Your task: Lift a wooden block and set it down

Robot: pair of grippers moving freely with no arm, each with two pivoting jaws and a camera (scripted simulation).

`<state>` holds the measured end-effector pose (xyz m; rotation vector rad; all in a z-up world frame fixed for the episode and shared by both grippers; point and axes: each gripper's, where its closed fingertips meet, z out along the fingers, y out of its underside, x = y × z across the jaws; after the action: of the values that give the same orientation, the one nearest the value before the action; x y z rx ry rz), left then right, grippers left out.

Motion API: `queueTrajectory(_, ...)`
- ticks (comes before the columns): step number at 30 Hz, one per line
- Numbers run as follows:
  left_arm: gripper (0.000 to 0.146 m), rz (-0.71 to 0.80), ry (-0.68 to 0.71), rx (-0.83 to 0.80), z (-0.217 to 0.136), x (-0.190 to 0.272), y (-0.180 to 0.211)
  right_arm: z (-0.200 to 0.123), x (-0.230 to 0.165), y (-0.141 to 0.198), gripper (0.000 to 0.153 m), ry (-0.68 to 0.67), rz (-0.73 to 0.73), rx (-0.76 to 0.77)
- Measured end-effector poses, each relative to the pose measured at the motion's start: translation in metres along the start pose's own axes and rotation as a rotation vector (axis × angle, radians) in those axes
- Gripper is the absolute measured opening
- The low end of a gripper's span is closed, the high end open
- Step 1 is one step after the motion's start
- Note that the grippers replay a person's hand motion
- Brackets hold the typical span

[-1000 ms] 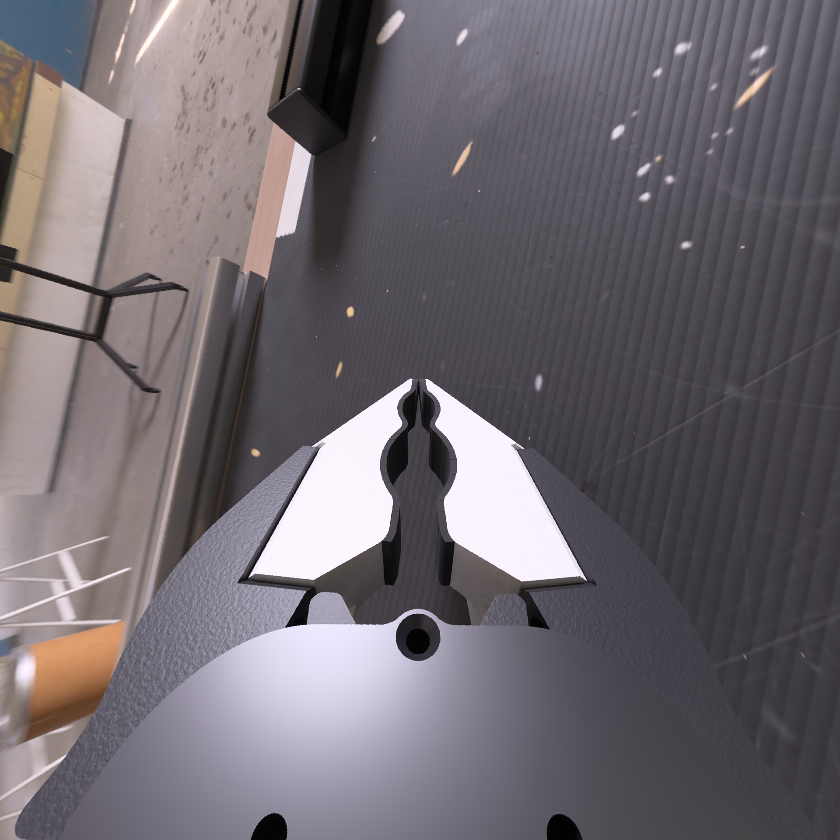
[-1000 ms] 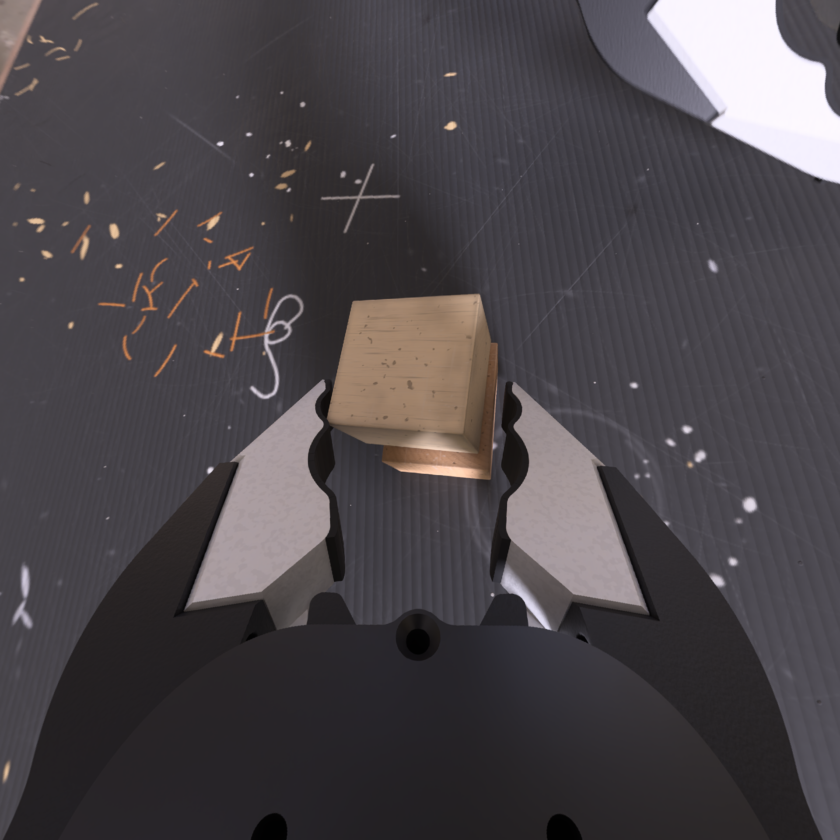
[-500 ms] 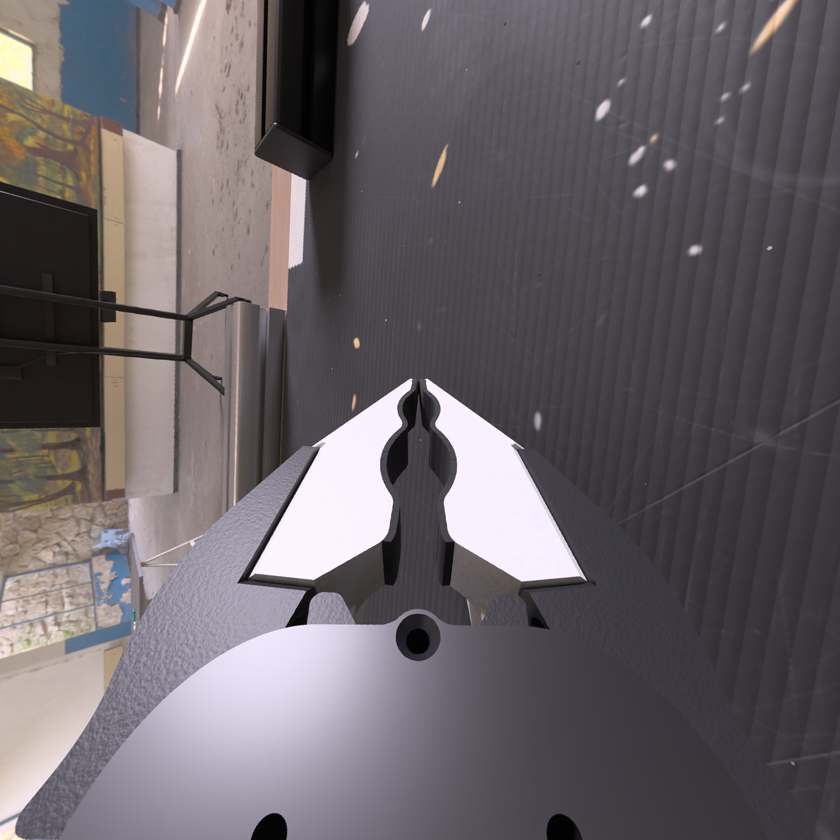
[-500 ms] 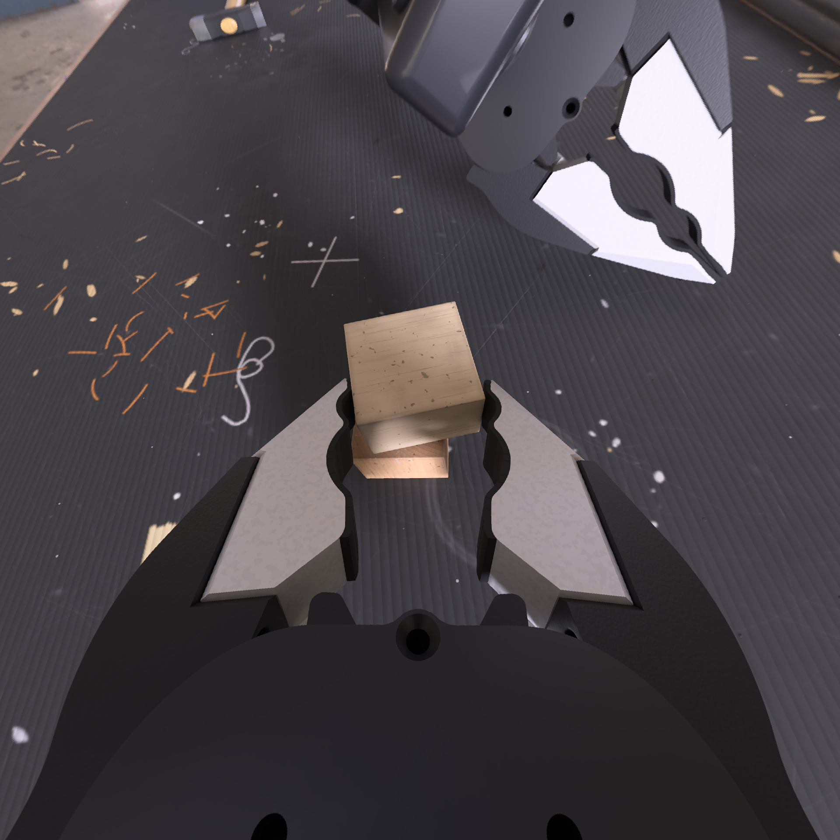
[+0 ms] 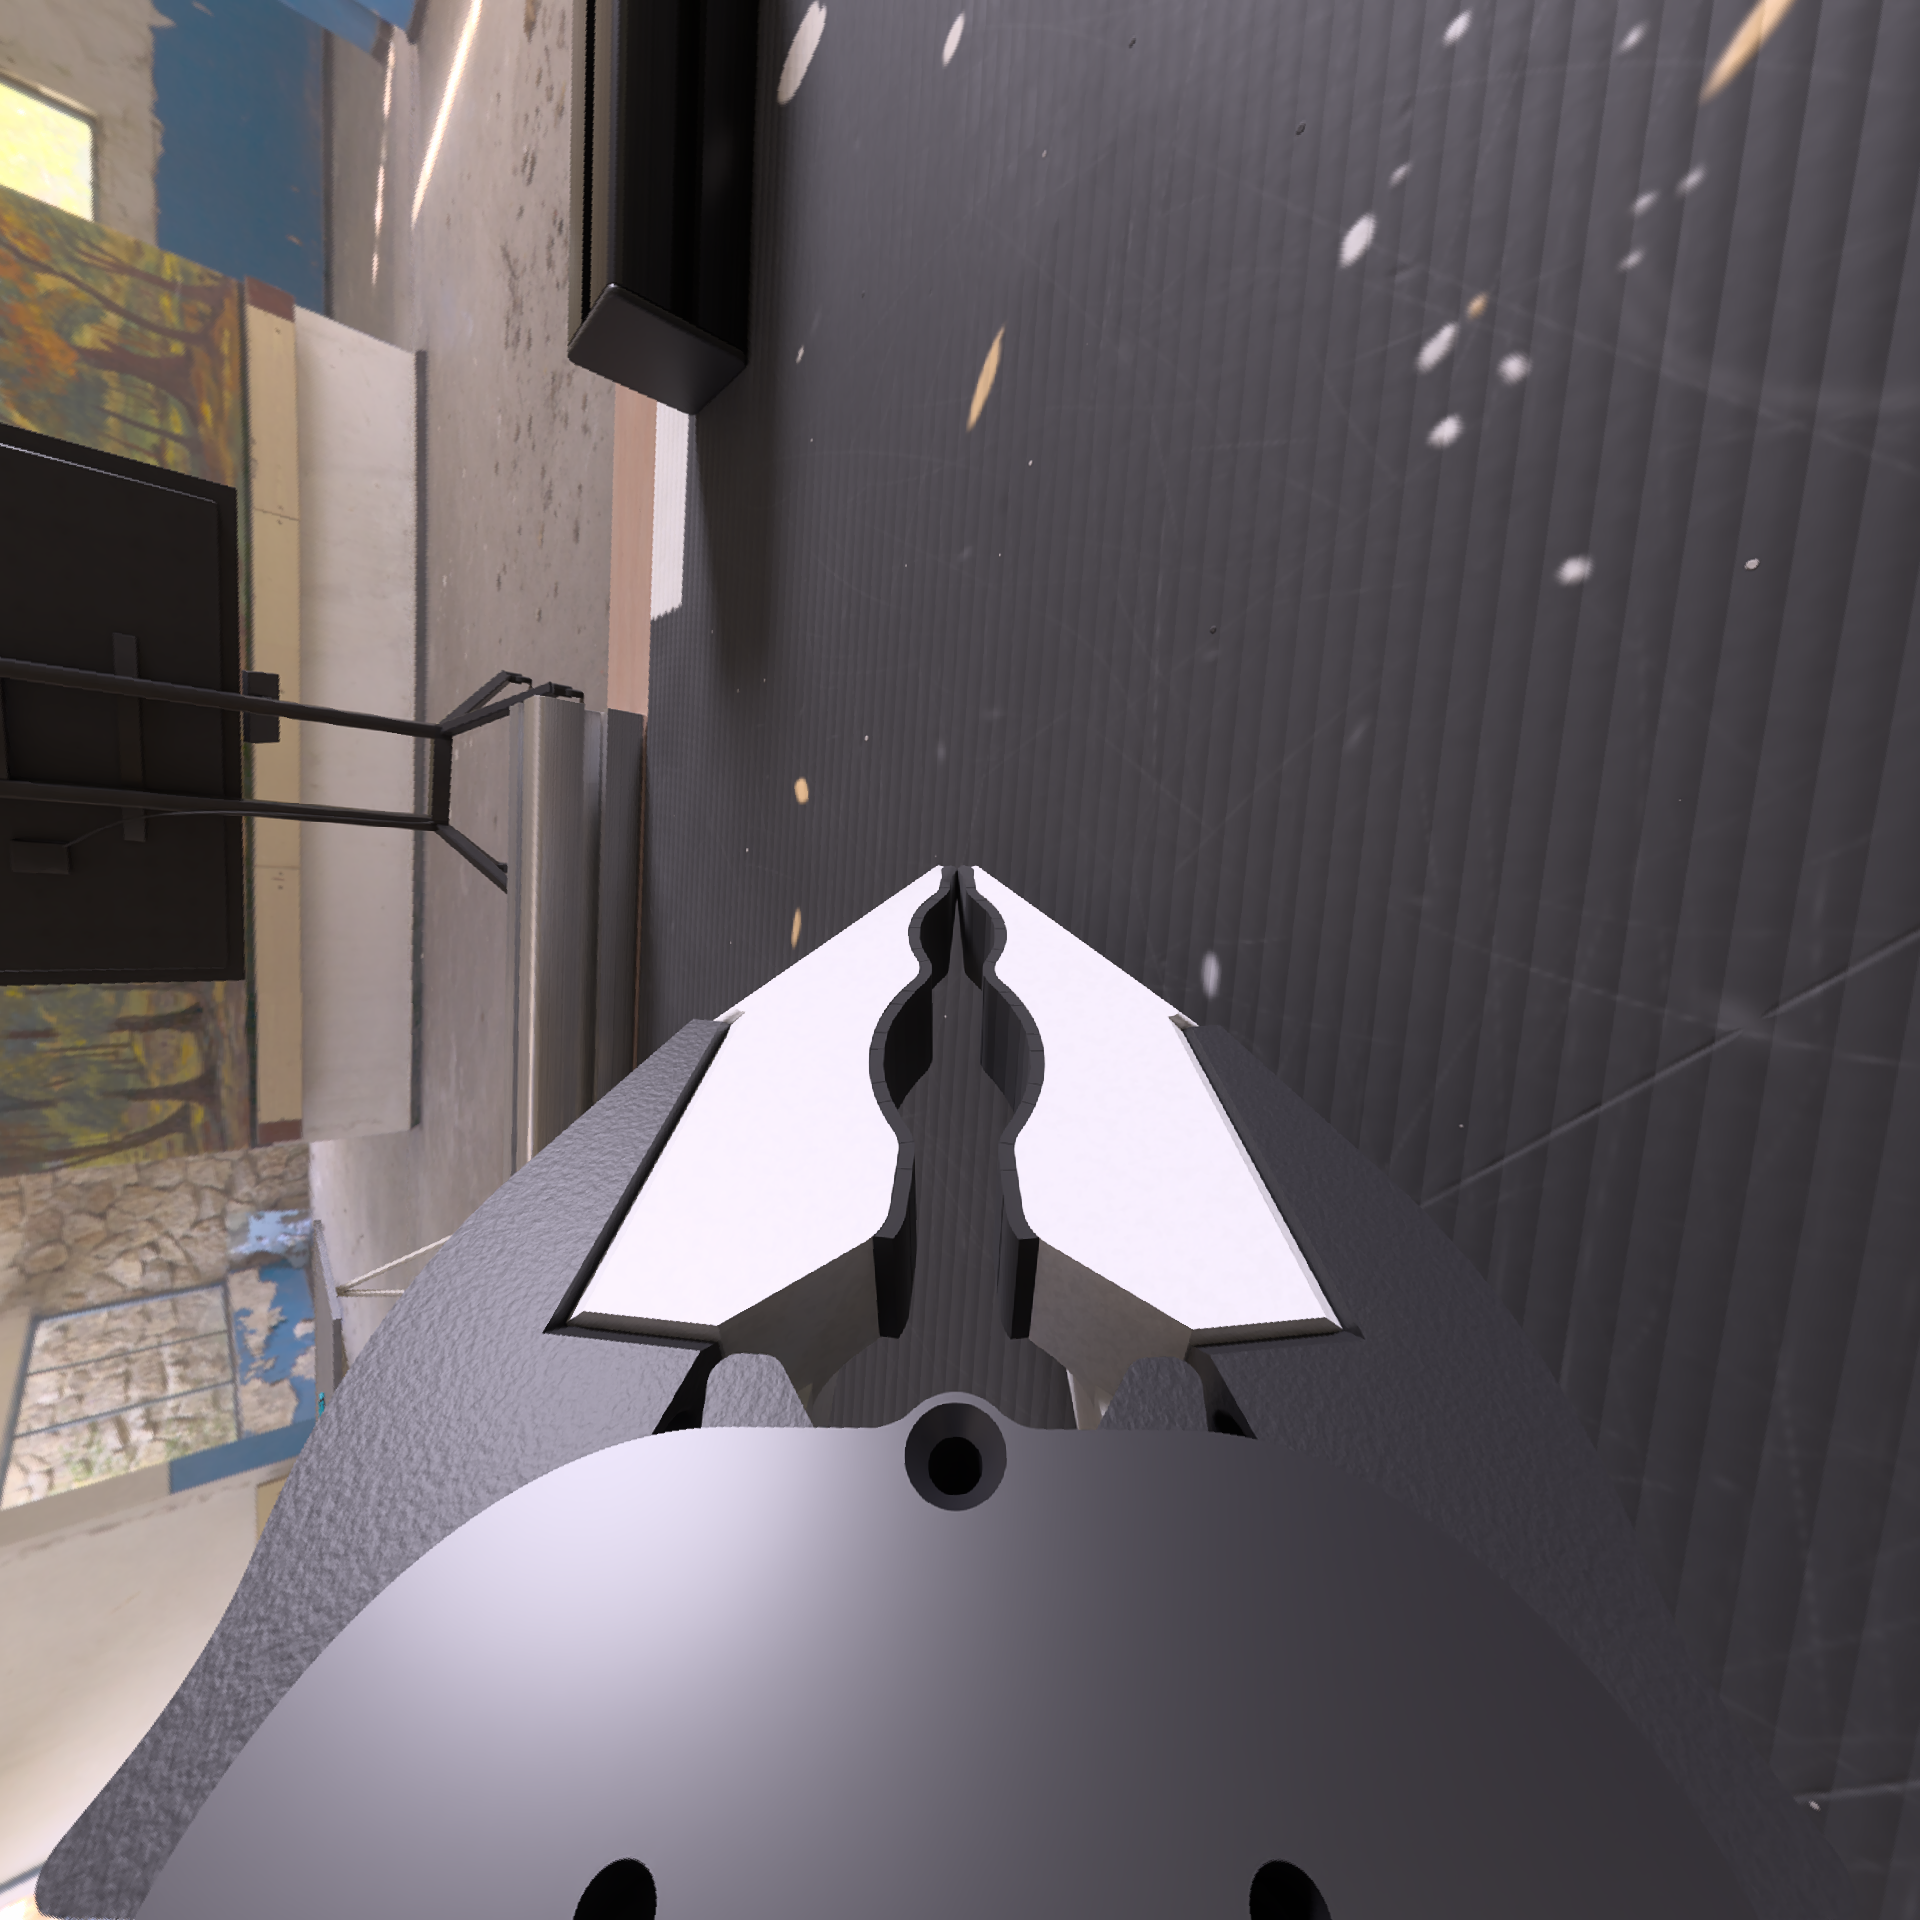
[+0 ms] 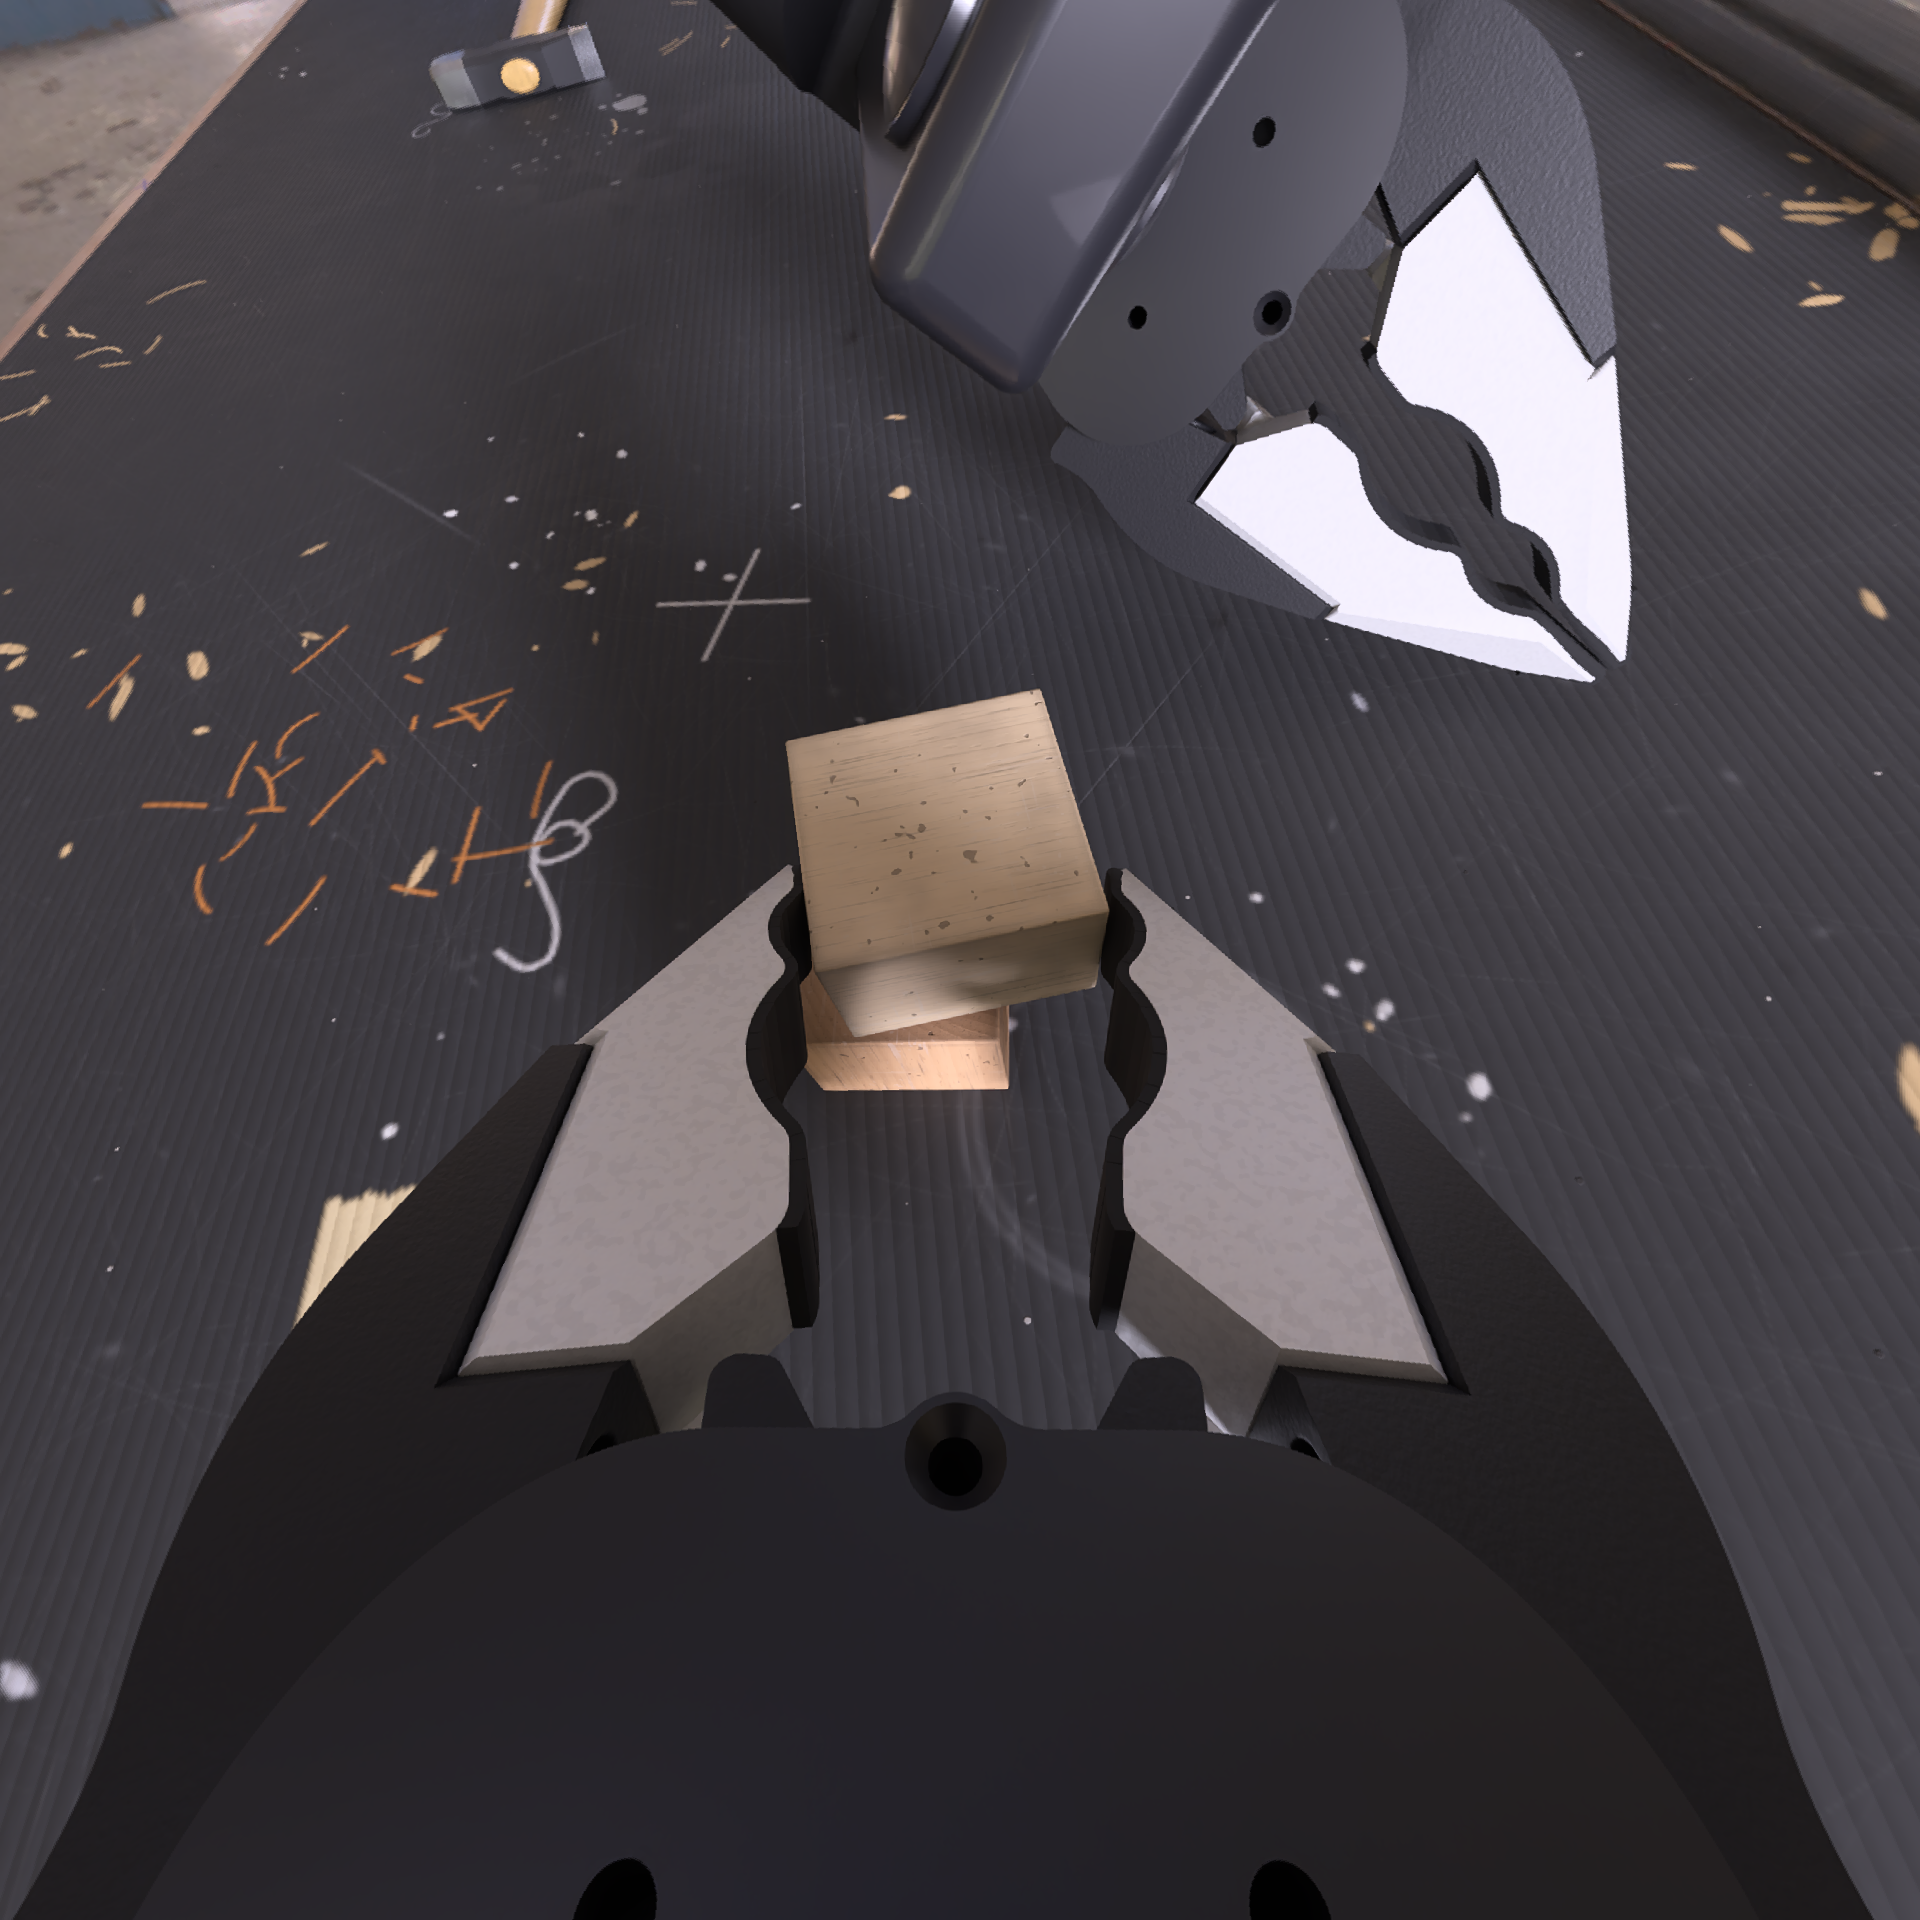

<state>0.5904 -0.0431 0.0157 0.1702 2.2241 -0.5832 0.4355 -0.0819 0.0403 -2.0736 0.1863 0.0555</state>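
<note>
Pale, speckled wooden block [image 6: 940, 831] is gripped tilted by the right tongs [image 6: 951, 904] above a flatter block [image 6: 914, 1060], seen only in the right wrist view; left tongs [image 5: 956, 871] are closed, empty, over the dark surface [image 5: 1351, 727].

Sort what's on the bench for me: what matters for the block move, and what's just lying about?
In play:
- pale wooden block, between the right tool's fingertips
- darker block beneath it

Lying about:
- left tool, shut, empty, off to the side
- hammer at the far end
- wood shavings
- chalk cross
</note>
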Motion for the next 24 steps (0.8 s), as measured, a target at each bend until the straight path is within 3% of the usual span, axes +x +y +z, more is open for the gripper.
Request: queueTrajectory(24, 0.0, -0.01, 0.003, 0.019, 0.0003, 0.0002, 0.0003, -0.0031, 0.0021, -0.0033, 0.056, -0.051, 0.071, 0.031)
